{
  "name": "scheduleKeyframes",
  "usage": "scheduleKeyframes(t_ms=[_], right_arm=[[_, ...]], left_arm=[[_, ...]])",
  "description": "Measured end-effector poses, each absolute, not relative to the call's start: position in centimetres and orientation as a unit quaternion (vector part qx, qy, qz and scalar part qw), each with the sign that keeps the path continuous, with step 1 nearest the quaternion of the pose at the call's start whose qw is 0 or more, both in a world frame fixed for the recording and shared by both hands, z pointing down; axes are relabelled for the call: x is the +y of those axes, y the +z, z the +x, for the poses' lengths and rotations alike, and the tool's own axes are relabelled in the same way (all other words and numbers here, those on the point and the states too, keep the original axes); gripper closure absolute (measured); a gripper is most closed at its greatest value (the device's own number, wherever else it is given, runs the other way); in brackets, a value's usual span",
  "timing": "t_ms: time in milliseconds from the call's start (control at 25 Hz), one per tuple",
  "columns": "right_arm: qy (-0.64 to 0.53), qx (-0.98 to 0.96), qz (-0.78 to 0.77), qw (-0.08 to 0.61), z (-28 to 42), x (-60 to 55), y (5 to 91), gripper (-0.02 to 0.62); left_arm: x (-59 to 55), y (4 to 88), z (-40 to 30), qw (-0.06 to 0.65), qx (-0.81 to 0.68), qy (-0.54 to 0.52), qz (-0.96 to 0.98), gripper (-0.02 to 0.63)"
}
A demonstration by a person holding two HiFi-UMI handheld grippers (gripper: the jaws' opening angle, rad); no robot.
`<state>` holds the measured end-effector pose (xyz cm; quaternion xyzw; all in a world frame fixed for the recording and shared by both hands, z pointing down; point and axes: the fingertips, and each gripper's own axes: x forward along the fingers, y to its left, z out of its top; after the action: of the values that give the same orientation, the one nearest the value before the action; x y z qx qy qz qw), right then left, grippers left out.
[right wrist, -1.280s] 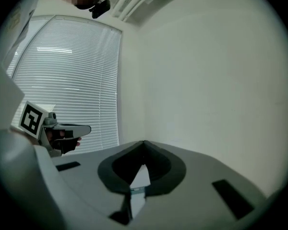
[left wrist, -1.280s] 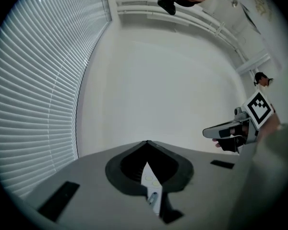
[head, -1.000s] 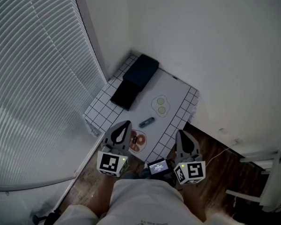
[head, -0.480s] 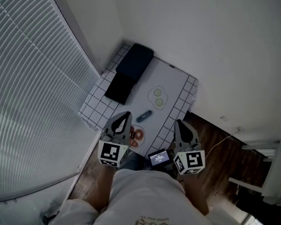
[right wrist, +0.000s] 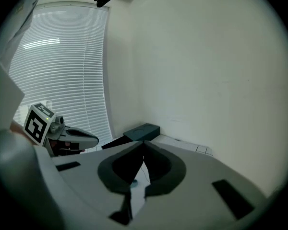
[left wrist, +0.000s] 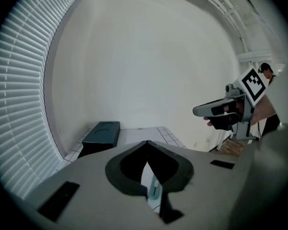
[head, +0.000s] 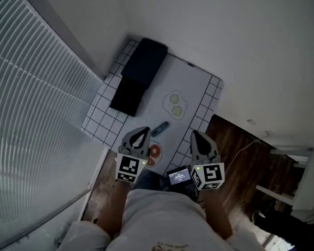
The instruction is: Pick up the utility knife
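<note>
The blue-grey utility knife [head: 160, 129] lies on the white tiled table [head: 102, 114], near its front end. My left gripper [head: 141, 133] hovers just in front and left of the knife, shut and empty. In the left gripper view a strip of the knife [left wrist: 154, 191] shows through the slot below the closed left gripper [left wrist: 147, 143]. My right gripper [head: 194, 135] hangs over the table's front right corner, also shut with nothing in it. In the right gripper view its tips [right wrist: 143, 142] meet in front of the table.
A dark box [head: 144, 61] and a flat black item [head: 126, 96] lie at the table's far left. A mat with two green discs [head: 174, 104] sits mid-table. An orange-red round object [head: 155, 151] lies beside the left gripper. Walls and blinds [head: 31, 103] enclose the table; wooden floor [head: 235, 156] lies to the right.
Both grippers have sunk lower and tipped downward toward the table's front end. Their jaws stay closed and the knife has not moved.
</note>
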<state>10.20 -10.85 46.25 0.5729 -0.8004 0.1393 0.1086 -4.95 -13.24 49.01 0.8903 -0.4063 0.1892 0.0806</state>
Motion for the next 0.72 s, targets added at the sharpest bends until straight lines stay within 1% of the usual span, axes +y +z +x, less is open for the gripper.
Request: scheduleKeyframes(t_ms=[400,720], right_arm=[[0.177,-0.784,0.575,0.153,10.3,-11.9,51.4,0.589],[0.195,-0.781,0.565,0.183,9.8,-11.6,54.4,0.589]], left_arm=[[-14.5,55.4,-4.0,0.087,-0.364,0.256,0.891,0.598],[-13.7,59.6,-3.3,0.129,-0.329,0.287,0.89,0.599]])
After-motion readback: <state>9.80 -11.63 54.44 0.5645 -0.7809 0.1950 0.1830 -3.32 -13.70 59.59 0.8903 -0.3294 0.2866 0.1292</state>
